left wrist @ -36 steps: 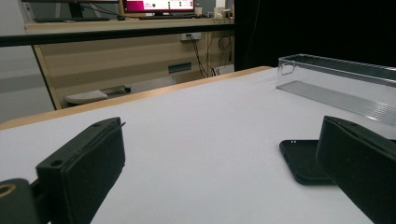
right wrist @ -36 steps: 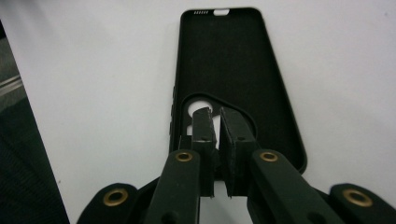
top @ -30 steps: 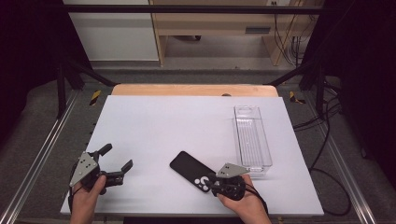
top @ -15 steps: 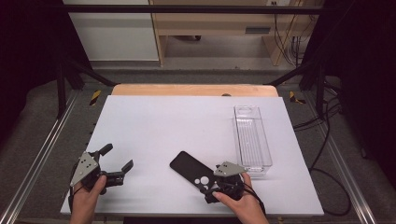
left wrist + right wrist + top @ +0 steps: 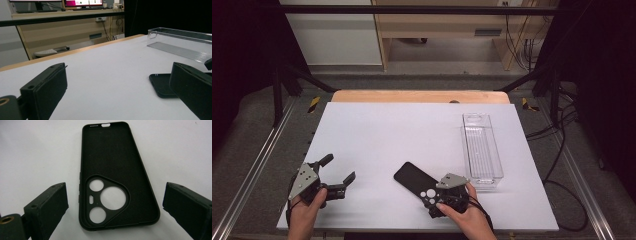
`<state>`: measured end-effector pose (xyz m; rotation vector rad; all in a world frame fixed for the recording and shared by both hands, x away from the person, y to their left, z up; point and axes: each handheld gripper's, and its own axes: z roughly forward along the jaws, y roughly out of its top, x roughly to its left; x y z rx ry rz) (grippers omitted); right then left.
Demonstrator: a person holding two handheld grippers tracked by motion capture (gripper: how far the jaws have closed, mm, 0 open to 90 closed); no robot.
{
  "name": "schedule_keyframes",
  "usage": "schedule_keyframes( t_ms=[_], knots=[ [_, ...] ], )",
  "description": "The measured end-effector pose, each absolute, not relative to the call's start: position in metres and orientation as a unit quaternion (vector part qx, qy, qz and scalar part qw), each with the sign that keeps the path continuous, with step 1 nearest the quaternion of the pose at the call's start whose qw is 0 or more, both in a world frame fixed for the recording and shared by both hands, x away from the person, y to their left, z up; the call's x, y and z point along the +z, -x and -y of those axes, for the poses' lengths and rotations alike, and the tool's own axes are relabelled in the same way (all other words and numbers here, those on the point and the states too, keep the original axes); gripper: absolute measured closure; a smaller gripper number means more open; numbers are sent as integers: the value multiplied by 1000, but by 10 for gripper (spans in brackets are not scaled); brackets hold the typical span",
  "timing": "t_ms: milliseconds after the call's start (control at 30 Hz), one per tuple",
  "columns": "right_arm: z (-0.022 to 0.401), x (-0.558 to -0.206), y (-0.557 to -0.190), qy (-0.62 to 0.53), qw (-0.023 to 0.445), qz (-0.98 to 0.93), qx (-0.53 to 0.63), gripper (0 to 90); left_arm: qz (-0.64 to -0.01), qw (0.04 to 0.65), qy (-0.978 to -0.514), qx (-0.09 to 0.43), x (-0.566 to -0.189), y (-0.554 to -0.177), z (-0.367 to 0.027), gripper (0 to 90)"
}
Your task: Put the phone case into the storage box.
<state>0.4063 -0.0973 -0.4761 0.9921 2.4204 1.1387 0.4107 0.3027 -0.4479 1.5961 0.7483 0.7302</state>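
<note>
A black phone case (image 5: 412,179) lies flat on the white table (image 5: 387,130), hollow side up, with its camera cut-outs toward the person. My right gripper (image 5: 434,197) is at that near end. In the right gripper view the case (image 5: 112,157) lies between the jaws of my right gripper (image 5: 115,187). These jaws have just been opening and now stand wide, with white table showing on both sides of the case. My left gripper (image 5: 339,167) rests open near the front left of the table, nothing between its jaws. The left gripper (image 5: 117,67) looks across the table at the case (image 5: 161,83).
A long clear plastic tray (image 5: 482,150) stands lengthwise at the right side of the table, just beyond the right hand; it also appears far right in the left gripper view (image 5: 180,40). A wooden edge (image 5: 419,96) borders the table's far side.
The right gripper has eased back a little toward the person, and more of the case's camera cut-outs now show. The case and the left gripper have stayed put.
</note>
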Motion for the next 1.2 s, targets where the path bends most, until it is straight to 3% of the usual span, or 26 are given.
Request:
schedule_keyframes(
  t_ms=[533, 1200],
  knots=[
    [90, -486, -417, -353, 126, -845, 381, 67, -316, 577, -684, 314, -448, -411, -301, 15],
    [86, -491, -417, -345, 144, -851, 370, 87, -314, 575, -687, 314, -448, -411, -299, 15]
  ],
)
